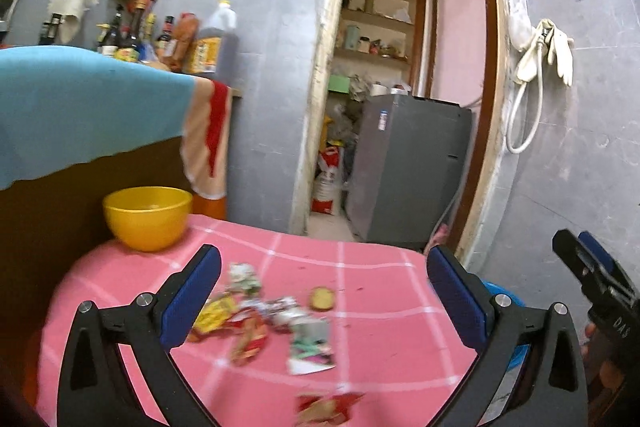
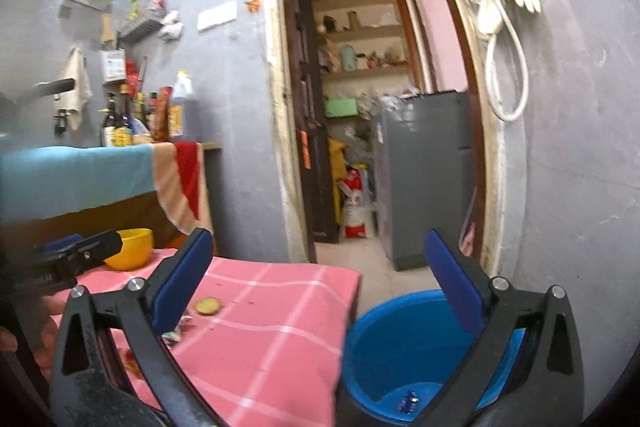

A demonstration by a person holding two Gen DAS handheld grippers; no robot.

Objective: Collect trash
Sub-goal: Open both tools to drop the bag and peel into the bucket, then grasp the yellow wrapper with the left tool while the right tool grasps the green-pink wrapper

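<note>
Below, blurred wrappers [image 1: 264, 315] between open left gripper [image 1: 324, 291] fingers, apparently untouched.

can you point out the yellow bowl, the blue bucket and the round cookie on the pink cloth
yellow bowl [image 1: 147, 223]: left wrist view, on its outer front wall.
blue bucket [image 2: 384, 351]: right wrist view, on its inner wall, left side.
round cookie [image 1: 321, 299]: left wrist view, on the middle of its top face.

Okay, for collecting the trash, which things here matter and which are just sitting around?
For the job:
- wrappers on the pink tablecloth
- round food scrap
- blue bucket

Just lying about:
- yellow bowl
- bottles
- grey fridge
- gloves
</note>
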